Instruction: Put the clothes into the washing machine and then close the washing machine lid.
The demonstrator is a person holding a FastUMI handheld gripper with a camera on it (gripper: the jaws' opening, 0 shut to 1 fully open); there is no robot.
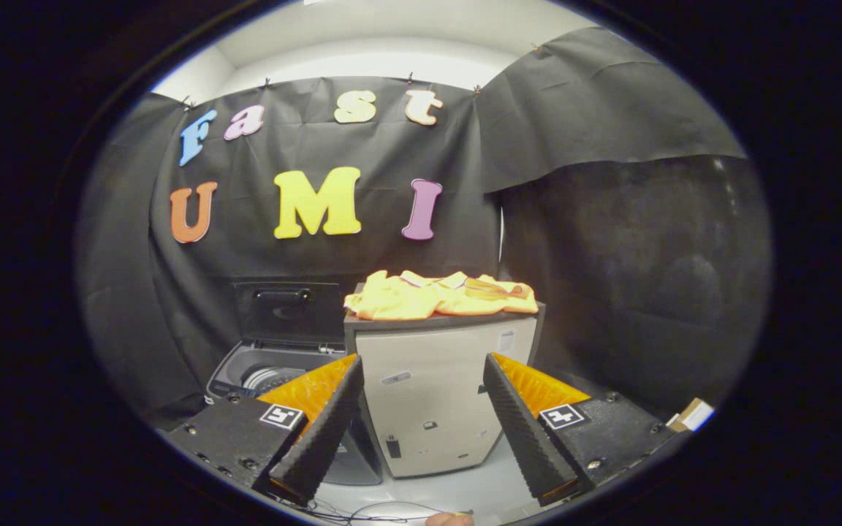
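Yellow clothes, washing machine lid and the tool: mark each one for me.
Yellow clothes (441, 294): gripper view, middle of the pile on the cabinet.
Washing machine lid (287, 313): gripper view, inner face of the raised lid.
Tool (421, 405): gripper view, midway between its open fingertips.

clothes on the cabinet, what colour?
Yellow clothes, seen in the gripper view, beyond the open tongs.

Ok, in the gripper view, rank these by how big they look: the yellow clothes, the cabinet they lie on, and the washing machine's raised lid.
1. Cabinet, largest.
2. Yellow clothes and raised lid: they look about alike, and the cabinet hides part of the lid, so I won't rank them.
The open tongs frame the cabinet front, holding nothing.
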